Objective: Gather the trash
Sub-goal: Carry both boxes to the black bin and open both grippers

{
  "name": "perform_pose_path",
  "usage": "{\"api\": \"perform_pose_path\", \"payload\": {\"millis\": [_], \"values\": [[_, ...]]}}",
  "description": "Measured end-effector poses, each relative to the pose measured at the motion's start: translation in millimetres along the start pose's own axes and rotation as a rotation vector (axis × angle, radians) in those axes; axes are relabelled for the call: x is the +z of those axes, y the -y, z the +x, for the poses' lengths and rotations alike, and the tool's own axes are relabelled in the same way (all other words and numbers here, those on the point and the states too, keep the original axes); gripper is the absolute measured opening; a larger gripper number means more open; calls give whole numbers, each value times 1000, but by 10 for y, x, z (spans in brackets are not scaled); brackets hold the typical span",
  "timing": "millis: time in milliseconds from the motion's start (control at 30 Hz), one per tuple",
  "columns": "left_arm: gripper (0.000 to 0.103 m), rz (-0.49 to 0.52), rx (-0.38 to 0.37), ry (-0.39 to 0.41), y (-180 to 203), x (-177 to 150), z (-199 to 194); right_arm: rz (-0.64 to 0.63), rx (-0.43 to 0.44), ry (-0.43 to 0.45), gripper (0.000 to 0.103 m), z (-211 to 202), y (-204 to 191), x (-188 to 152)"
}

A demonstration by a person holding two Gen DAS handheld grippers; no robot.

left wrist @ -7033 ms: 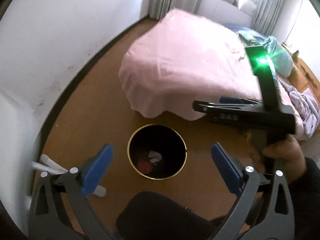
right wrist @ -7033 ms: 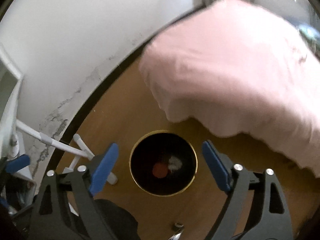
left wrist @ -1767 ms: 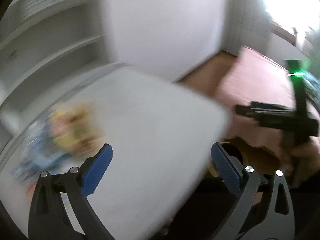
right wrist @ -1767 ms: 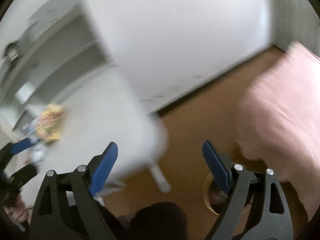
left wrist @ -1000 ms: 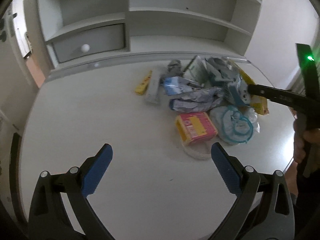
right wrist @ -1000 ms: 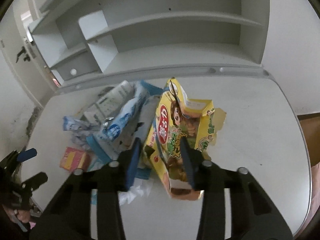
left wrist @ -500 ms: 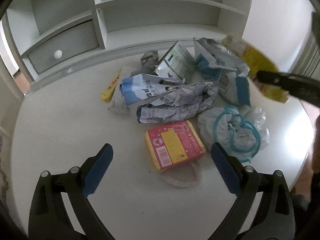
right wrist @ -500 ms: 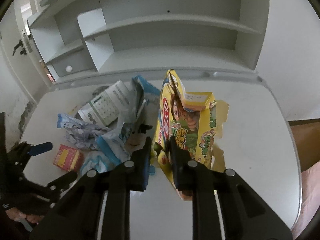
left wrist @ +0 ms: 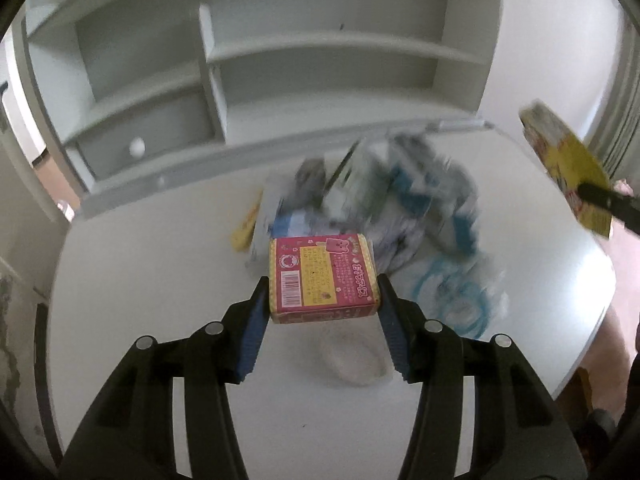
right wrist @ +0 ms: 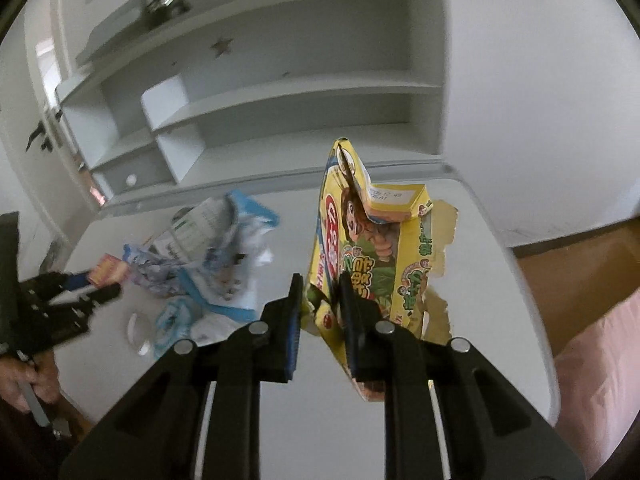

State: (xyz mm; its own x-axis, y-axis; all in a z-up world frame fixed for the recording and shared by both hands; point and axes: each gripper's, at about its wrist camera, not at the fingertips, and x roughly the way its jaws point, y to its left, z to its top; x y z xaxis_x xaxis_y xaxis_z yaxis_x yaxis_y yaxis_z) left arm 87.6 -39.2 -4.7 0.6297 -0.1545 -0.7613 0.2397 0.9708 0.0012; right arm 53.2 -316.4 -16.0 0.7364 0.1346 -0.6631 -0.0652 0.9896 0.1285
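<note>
Half a second before, the left hand-held gripper [left wrist: 322, 312] had stood wide open over the pink box [left wrist: 322, 278], which then lay flat on the white surface [left wrist: 160, 300]. Here its blue ribbed pads flanked the box on both sides, the jaws were closing, and the box sat between them, lifted clear of the surface. The right hand-held gripper [right wrist: 320, 316], nearly closed as before, pinched the lower edge of the yellow carton [right wrist: 372, 252] and had carried it higher and nearer; in the left wrist view the carton appeared at far right, above the edge of the surface.

The pink box was a small rectangular cardboard pack with a yellow printed panel, a barcode and a cartoon figure. The yellow carton was torn and flattened, with ragged brown inner edges and a cartoon face. The remaining heap of trash [right wrist: 208, 256], motion-blurred in the left view, lay at the middle of the surface and comprised crinkled blue-and-white plastic wrappers and printed paper. A thin whitish oval piece [left wrist: 354, 364] lay below the box. Behind stood a pale grey shelf unit [left wrist: 320, 56], smooth, with a star cut-out and a round-knobbed drawer.
</note>
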Motion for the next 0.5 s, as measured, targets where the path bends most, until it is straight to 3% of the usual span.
{"api": "perform_pose_path", "payload": {"millis": [167,367,500], "values": [[51,80,-123,47,566,264,-75,130,-102,42,18,-445,683,-270],[51,291,-351,58,1969,406,18,321,-250,34,18,-848,1609,-845],[51,435,-514,40,3020,269,78,451,-336,19,18,-1095,2165,-1351]]}}
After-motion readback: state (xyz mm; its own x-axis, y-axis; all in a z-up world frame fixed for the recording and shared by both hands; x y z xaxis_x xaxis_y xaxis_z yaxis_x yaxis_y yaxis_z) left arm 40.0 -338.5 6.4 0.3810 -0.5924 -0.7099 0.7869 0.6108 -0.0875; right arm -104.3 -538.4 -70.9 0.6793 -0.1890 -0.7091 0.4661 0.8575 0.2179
